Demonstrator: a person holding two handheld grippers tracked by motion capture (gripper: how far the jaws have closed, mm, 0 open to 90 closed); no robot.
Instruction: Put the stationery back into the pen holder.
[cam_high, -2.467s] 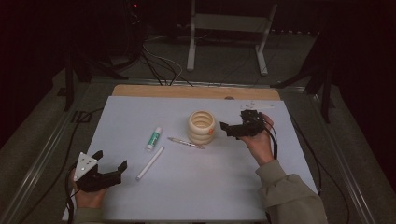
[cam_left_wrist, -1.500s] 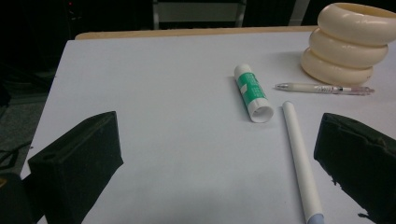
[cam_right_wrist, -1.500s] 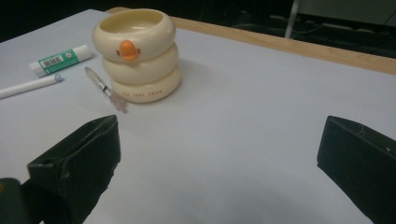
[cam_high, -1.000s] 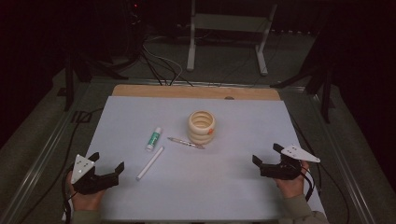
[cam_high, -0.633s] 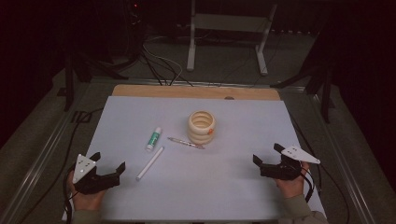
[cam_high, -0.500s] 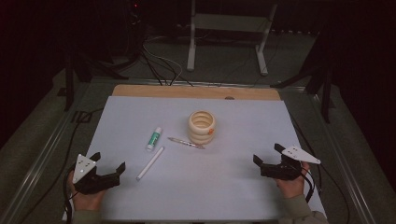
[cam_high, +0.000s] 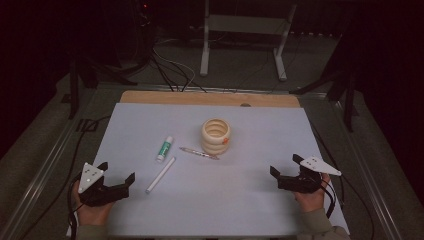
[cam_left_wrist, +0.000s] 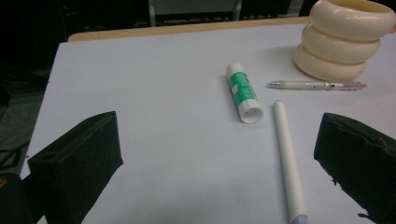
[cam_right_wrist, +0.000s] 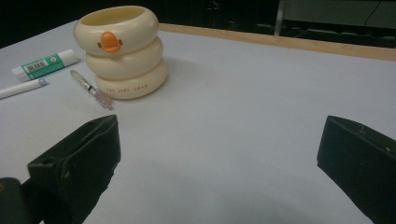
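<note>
A person rests the left gripper (cam_high: 116, 182) and right gripper (cam_high: 285, 173) near the tabletop's (cam_high: 250, 200) front corners, fingers spread and empty (apparently waiting). The white pen (cam_high: 160, 175) lies nearest the left gripper; the cream holder (cam_high: 216, 136) stands mid-tabletop.

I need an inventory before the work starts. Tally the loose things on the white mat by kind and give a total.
Pen holder, cream, ringed, with an orange duck bill: 1
Glue stick, green and white: 1
Clear pen with a pink end: 1
White pen: 1
Total: 4
All lie on the white mat; the left gripper and right gripper hold nothing.
</note>
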